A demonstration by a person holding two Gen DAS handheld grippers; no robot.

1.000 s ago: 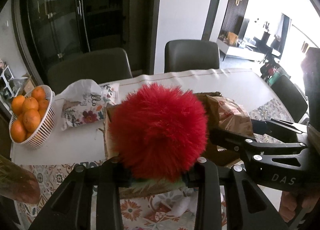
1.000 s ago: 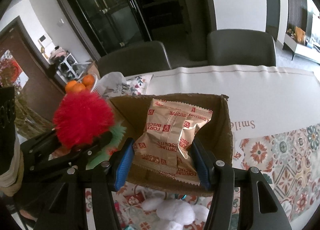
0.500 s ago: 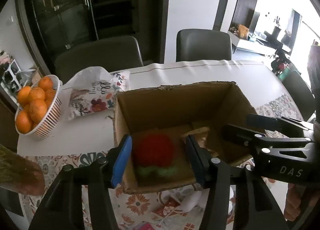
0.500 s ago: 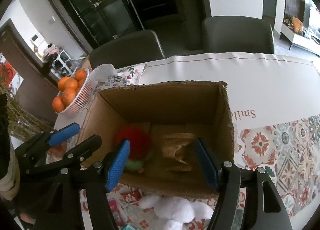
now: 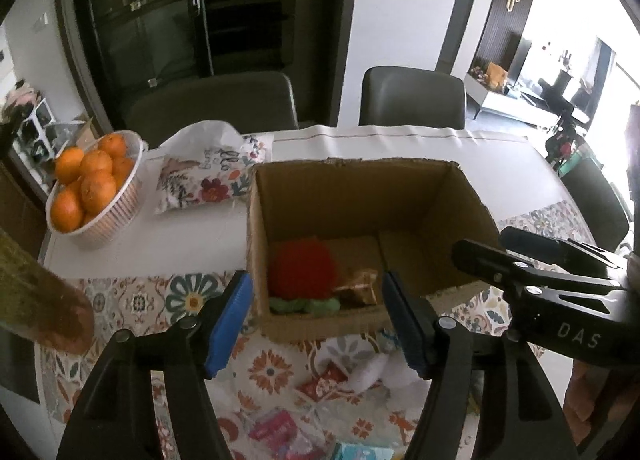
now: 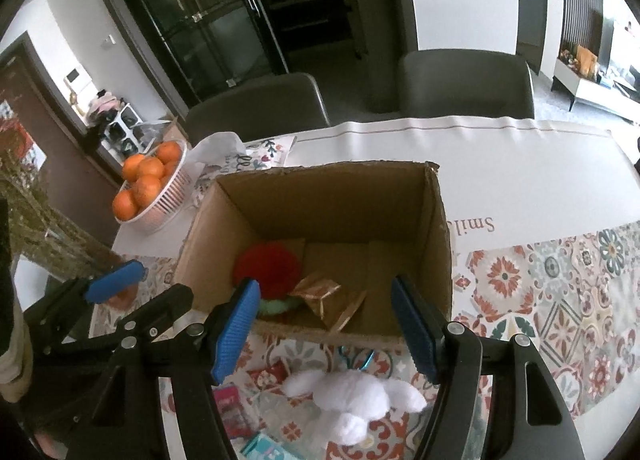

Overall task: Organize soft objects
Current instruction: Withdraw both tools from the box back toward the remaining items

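Red pompom and biscuit packet lie in the cardboard box, both grippers empty above its near wall.

The red pompom point(image 5: 302, 270) with its green base sits on the floor of the cardboard box point(image 5: 352, 196) by its left wall; the brown biscuit packet point(image 6: 330, 298) lies just beside it, toward the near wall. The left gripper point(image 5: 316, 320) has just been opening and its jaws stand apart with nothing between them; the right gripper point(image 6: 326, 330) also gapes, gripping nothing. On the patterned table point(image 6: 560, 300), a white plush toy point(image 6: 356, 400) lies near the front edge, before the box. A basket of oranges point(image 5: 94, 190) and a floral pouch point(image 5: 208, 180) sit toward the far left corner.
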